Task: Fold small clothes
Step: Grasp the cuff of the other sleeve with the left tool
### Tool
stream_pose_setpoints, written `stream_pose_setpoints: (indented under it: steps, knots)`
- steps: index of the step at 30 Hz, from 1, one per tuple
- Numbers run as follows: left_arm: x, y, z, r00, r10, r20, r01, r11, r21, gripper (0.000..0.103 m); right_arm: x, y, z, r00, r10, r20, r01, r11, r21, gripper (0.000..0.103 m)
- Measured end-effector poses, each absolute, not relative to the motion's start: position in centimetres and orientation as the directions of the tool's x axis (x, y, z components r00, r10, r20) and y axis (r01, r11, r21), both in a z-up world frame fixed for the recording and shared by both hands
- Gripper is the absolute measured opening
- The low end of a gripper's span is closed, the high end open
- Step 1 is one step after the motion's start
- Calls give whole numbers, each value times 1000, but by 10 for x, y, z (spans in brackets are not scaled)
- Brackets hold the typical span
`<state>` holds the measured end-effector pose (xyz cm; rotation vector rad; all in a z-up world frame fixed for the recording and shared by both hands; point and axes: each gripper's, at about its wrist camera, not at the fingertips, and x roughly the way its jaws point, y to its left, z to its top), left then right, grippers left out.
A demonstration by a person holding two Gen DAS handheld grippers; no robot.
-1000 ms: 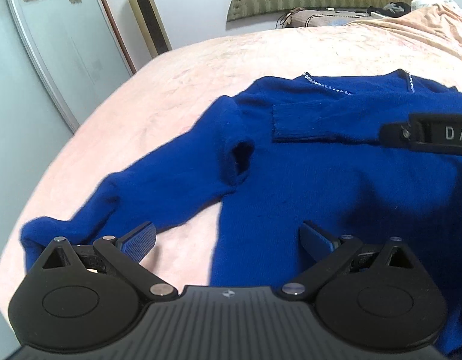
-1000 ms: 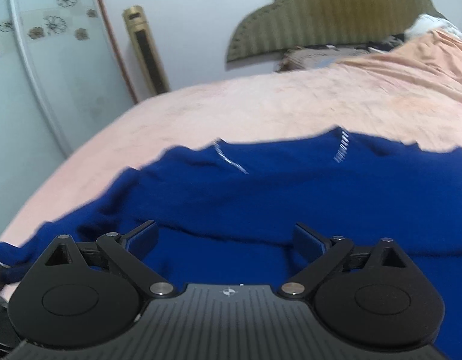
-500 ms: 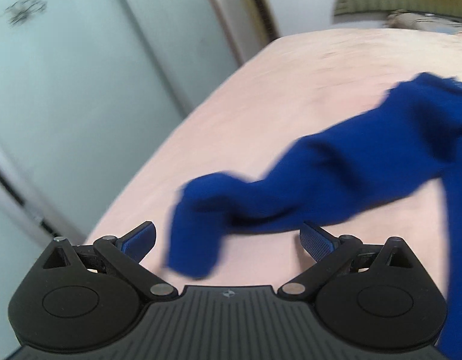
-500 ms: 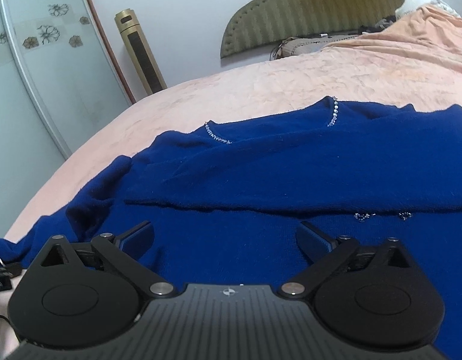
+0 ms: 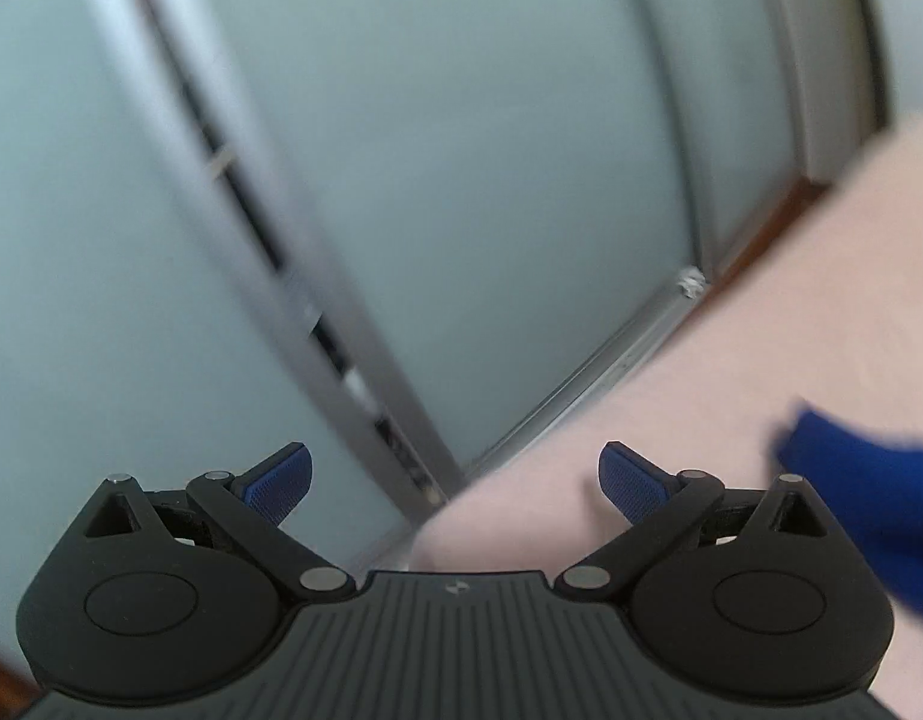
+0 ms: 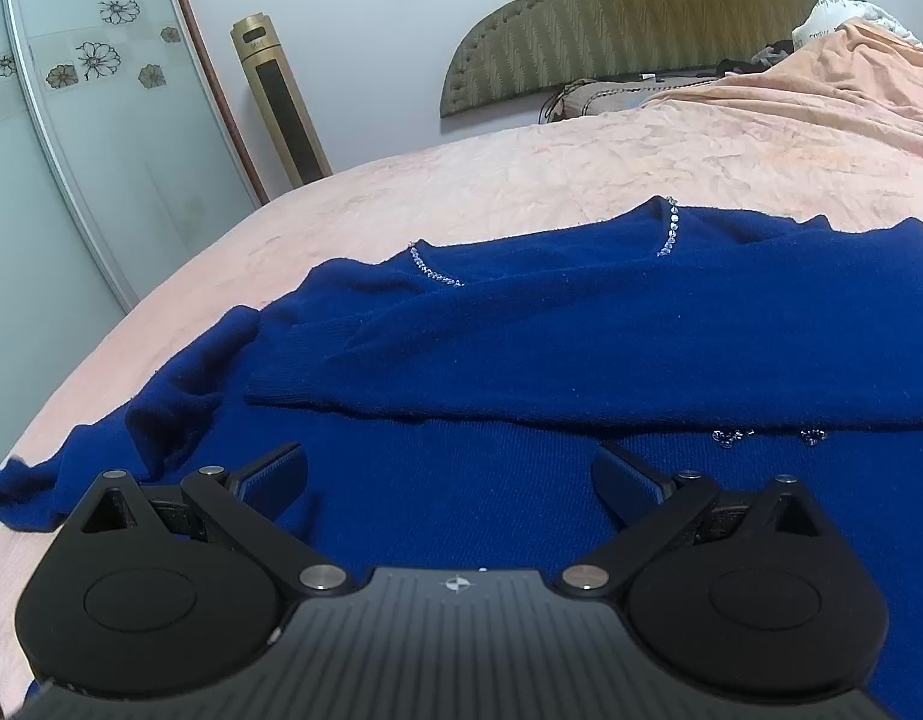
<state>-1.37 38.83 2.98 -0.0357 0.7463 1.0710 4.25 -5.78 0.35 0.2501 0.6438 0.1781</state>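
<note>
On the pink bed (image 6: 581, 168), the blue sweater (image 6: 581, 360) lies sleeve-folded; both tongs (image 5: 455, 480) (image 6: 449, 480) gape empty.

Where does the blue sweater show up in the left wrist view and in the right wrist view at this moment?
Left wrist view: only a blurred tip of the blue sweater at the right edge, beside the right finger of the open left gripper.
Right wrist view: the sweater fills the middle, spread ahead of the open right gripper.
Shared landmark: the pink bedspread it lies on.
</note>
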Motion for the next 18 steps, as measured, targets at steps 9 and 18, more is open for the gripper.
stream_pose_setpoints:
  steps: [9,18]
  knots:
    - [-32,337,40,568,394,-723,-533,845,42,103,43,-58,3,790,241,-564,-90,955,283,103]
    - [29,282,3,589,535,-606,-356,845,400,103,41,-65,2,798,266,-541,-94,941,324,102]
